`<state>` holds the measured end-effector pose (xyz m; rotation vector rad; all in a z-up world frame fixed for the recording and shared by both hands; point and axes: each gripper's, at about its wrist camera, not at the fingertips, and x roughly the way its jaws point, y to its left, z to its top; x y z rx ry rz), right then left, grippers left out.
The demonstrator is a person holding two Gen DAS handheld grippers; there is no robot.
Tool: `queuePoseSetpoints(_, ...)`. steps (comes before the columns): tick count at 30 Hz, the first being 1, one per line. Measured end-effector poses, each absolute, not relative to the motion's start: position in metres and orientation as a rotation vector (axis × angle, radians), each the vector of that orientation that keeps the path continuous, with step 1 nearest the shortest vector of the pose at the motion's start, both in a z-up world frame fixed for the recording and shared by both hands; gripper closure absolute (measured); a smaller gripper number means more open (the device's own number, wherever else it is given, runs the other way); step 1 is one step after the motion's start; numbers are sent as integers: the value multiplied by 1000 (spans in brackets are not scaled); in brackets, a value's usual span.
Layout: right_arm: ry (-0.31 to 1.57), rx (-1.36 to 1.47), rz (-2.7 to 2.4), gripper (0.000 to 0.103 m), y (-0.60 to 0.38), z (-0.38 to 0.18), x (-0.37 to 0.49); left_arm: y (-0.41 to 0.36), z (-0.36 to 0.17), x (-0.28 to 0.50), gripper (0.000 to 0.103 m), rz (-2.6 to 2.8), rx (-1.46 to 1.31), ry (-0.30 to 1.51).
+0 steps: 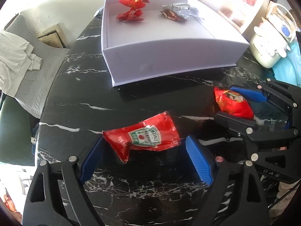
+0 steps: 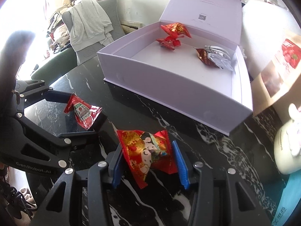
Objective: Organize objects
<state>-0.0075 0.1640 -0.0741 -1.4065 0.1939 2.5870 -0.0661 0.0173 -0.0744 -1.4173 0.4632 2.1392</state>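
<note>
With four small items already inside the white gift box (image 2: 175, 92), straddled Heinz ketchup sachet (image 1: 143, 137) with wide-open left gripper (image 1: 144, 146); pinched cartoon-printed red snack packet (image 2: 148, 150) with right gripper (image 2: 147, 162); two left.

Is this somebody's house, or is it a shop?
Probably a home, likely a living or dining room: a cushioned chair with clothing draped over it, a black marble table with snack packets, and a small cream appliance.

Left tool (image 1: 144, 143) straddles a Heinz ketchup packet (image 1: 143, 137) on the black marble surface (image 1: 131, 103); fingers apart.
</note>
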Motion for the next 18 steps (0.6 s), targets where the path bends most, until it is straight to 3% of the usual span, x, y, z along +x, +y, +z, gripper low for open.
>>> queuePoseSetpoints(5,187,-1392,2600,58,165,-72,-2,16,-75,-62,17,2156,-1380,443)
queuePoseSetpoints(8,169,-1387,2600,59,163,-72,1,9,-72,-62,25,2189,-1352,358)
queuePoseSetpoints(10,168,-1387,2599,59,163,-72,1,6,-71,-60,38,2204,-1336,355)
queuePoseSetpoints(18,127,-1390,2558,59,159,-72,7,8,-70,-50,45,2204,-1307,386)
